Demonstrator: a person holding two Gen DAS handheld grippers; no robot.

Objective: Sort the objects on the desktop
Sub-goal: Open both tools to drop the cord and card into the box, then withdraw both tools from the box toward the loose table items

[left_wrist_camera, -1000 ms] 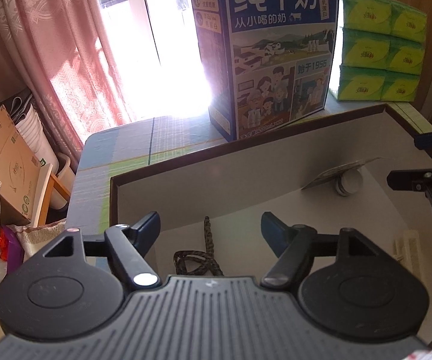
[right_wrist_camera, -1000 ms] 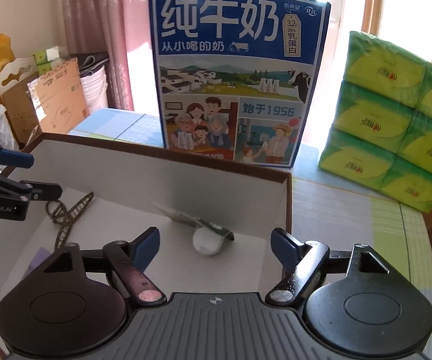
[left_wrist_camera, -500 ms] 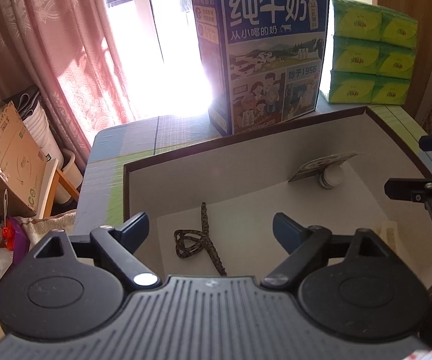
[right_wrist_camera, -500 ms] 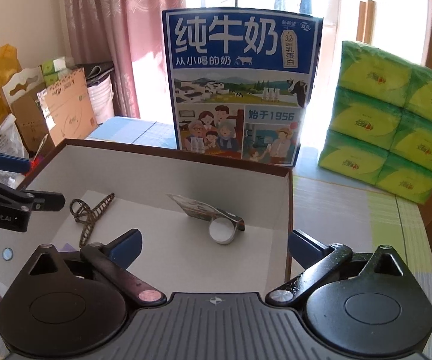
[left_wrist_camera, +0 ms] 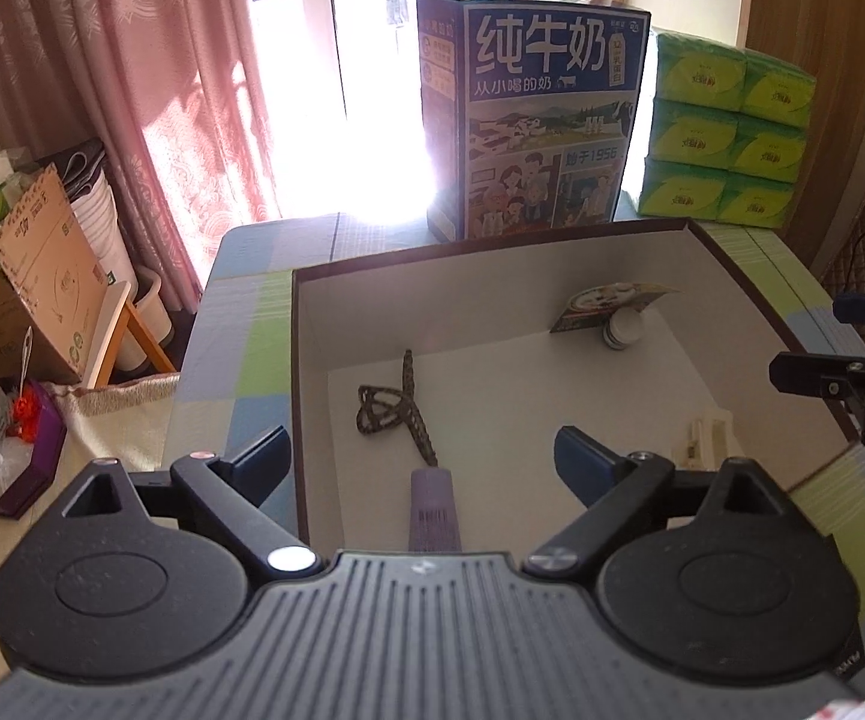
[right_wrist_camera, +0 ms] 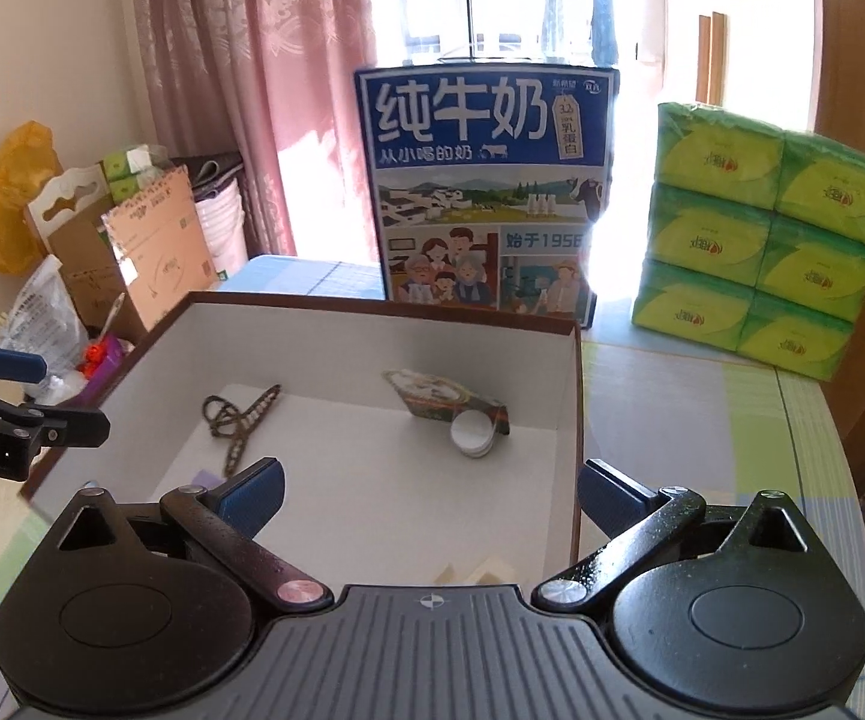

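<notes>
One open box (left_wrist_camera: 306,372) with brown outside and white inside sits on the checked tabletop (left_wrist_camera: 234,324). Inside it lie four things that can be counted. One patterned cord (left_wrist_camera: 396,414), looped at one end, lies near the box's left wall as the left wrist view shows it. One purple handle (left_wrist_camera: 432,510) lies at the cord's near end, partly hidden by the left gripper's body. One white round bottle (left_wrist_camera: 621,327) lies on its side toward the far right corner, with one printed card (left_wrist_camera: 606,300) leaning over it. One pale cream clip-like piece (left_wrist_camera: 702,438) lies by the right wall; what it is cannot be made out.

The left gripper (left_wrist_camera: 420,456) hangs over the box's near left edge. Its jaws have just been opening and now stand wide apart, with nothing pressed between them; the handle lies below the gap, untouched. The right gripper (right_wrist_camera: 429,489) hangs over the near right edge. Its jaws have just been opening too and stand fully spread, with one finger inside the box, the other outside its wall, and nothing in their grasp.

Behind the box stands one blue milk carton (right_wrist_camera: 486,198), upright. Beside it is one stack of green tissue packs (right_wrist_camera: 762,240), six faces showing, three high and two across.
</notes>
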